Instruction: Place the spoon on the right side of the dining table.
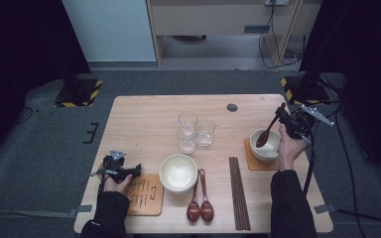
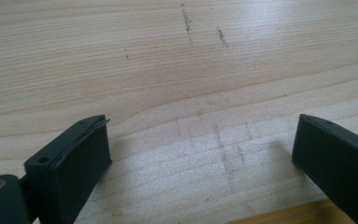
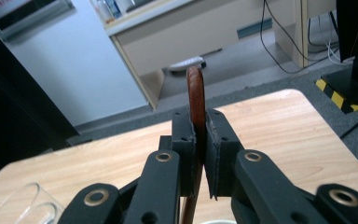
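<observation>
My right gripper point(image 1: 284, 118) is shut on the handle of a reddish-brown wooden spoon point(image 1: 270, 128), held tilted with its bowl down inside a cream bowl point(image 1: 265, 145) on an orange coaster point(image 1: 250, 161) at the table's right. In the right gripper view the spoon handle point(image 3: 196, 95) sticks up between the closed jaws of the right gripper point(image 3: 200, 154). My left gripper point(image 1: 135, 170) rests low at the front left, beside a wooden coaster point(image 1: 145, 193). Its jaws stand wide apart over bare wood, the left gripper point(image 2: 200, 154) holding nothing.
Stacked cream bowls point(image 1: 178, 172) sit front centre, with two more wooden spoons point(image 1: 200, 202) beside them and dark chopsticks point(image 1: 239, 192) to their right. Three clear glasses point(image 1: 194, 131) stand mid-table. A round cable hole point(image 1: 232, 107) lies near the far edge.
</observation>
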The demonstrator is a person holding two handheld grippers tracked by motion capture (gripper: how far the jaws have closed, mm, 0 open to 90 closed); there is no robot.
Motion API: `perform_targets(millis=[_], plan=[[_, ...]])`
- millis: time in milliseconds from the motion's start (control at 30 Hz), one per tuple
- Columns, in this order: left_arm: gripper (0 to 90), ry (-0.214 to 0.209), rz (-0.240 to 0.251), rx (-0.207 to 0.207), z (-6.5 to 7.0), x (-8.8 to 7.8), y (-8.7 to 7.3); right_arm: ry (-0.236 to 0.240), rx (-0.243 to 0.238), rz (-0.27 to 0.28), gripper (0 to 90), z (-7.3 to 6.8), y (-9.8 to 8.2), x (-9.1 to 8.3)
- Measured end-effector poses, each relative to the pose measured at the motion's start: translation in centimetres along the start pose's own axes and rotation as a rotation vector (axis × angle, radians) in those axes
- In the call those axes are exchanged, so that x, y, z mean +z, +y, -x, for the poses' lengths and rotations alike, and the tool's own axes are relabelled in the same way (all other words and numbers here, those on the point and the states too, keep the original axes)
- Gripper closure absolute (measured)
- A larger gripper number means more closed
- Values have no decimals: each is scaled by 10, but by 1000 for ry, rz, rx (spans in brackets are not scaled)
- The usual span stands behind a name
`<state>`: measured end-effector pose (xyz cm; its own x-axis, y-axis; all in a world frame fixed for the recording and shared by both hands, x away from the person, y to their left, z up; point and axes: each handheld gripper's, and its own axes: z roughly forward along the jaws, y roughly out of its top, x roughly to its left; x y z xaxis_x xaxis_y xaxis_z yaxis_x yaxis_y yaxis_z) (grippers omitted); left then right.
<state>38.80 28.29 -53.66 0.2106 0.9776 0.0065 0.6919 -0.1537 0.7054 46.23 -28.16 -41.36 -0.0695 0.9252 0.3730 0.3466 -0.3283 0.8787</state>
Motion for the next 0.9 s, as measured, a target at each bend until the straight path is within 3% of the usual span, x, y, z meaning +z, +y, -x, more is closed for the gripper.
perform_targets(millis=[667,900], plan=[[29,0,0,0,0,0,0,-5,-55,-165,796,-5,-10,10],[29,0,0,0,0,0,0,-16,-94,-207,720,-3,-10,9]])
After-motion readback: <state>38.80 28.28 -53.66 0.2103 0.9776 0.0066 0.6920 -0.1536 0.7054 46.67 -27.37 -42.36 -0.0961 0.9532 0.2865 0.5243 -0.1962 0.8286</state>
